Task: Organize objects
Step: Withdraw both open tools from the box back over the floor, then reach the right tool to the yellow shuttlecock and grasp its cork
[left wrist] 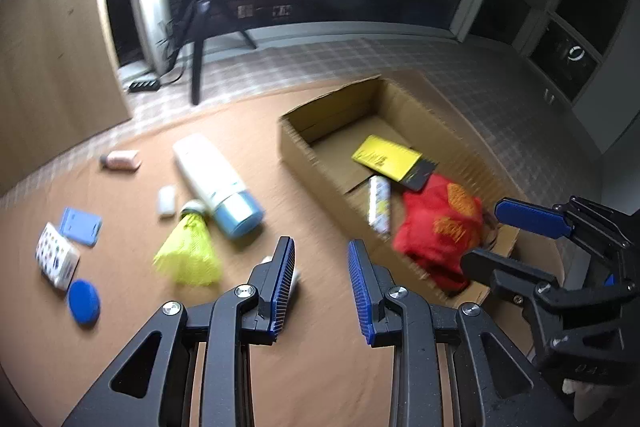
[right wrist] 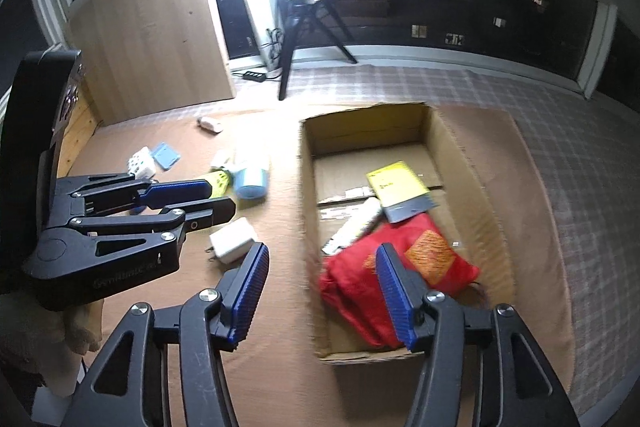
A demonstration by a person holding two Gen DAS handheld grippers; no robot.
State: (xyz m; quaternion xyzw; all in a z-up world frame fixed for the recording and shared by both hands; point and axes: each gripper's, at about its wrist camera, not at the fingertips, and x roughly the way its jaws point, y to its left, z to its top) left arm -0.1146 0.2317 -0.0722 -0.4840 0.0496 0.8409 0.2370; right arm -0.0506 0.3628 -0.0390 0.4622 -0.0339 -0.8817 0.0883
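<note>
Lying in the cardboard box, a red bag is seen, while the left gripper and right gripper are held wide apart and empty.

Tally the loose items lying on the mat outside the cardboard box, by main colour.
White: 4 (big bottle, small container, dotted box, charger)
Blue: 2 (card holder, round disc)
Yellow: 1 (shuttlecock)
Pink: 1 (small bottle)
Total: 8
</note>
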